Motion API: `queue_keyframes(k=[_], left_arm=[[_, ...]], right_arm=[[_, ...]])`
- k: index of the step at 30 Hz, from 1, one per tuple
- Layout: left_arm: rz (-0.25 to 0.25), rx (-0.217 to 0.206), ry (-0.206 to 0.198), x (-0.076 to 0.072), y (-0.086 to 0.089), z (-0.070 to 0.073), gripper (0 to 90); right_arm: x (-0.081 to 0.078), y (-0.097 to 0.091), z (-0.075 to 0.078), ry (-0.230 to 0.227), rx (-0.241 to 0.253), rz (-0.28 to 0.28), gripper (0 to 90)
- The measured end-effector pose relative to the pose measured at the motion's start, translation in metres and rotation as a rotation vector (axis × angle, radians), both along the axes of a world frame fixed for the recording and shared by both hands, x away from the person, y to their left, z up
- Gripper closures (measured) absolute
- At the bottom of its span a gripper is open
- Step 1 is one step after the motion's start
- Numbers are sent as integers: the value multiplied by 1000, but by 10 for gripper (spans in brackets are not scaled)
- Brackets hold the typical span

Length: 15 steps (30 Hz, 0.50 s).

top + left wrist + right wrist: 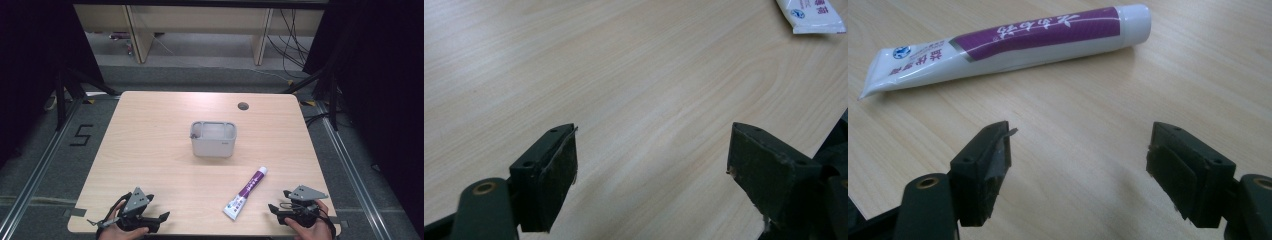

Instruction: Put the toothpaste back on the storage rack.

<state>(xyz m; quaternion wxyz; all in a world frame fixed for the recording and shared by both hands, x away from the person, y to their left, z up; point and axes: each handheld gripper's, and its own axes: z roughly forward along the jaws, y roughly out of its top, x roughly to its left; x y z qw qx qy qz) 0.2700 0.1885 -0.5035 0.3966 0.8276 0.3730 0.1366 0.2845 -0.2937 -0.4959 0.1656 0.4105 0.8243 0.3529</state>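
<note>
A purple-and-white toothpaste tube (246,193) lies flat on the wooden bench (150,145) toward its near right corner, slanted with its white cap pointing to the far right and its crimped end toward the near edge. The right tongs (274,208) rest at the near edge just right of the tube, jaws wide apart with bare wood between them, and the left tongs (164,217) sit near the near left corner, jaws likewise spread on nothing. A grey open-topped bin (213,146) stands at the bench's middle, well apart from the tube.
</note>
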Motion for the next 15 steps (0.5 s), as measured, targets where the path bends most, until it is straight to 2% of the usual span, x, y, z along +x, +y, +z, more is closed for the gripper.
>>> queue_keyframes(k=[2, 5, 6, 7, 8, 9, 12, 13, 14, 15], left_arm=[[-5, -6, 1, 0, 0, 0, 189], [-4, -1, 6, 1, 1, 0, 177], [-4, 3, 6, 1, 1, 0, 169], [-3, 3, -1, 1, 0, -1, 166], [-11, 15, -4, 1, 1, -1, 166], [-11, 2, 2, 1, 0, -1, 166], [-10, -3, 2, 1, 0, -2, 166], [-14, 13, -2, 1, 1, -2, 166], [-5, -5, 2, 0, 0, -3, 166], [-16, 2, 6, 1, 1, -4, 166]], right_arm=[[0, -1, 2, -21, -8, 2, 257], [-2, 2, 5, -12, 14, 20, 249], [0, 1, 6, -49, -5, 48, 245], [1, 3, 7, -52, 1, 72, 244], [1, 4, 8, -55, -3, 70, 243], [2, 5, 11, -74, -10, 90, 232], [4, 10, 16, -81, -22, 133, 229], [4, 12, 17, -79, -30, 147, 229], [5, 14, 18, -79, -37, 156, 229], [8, 15, 19, -92, -52, 177, 229]])
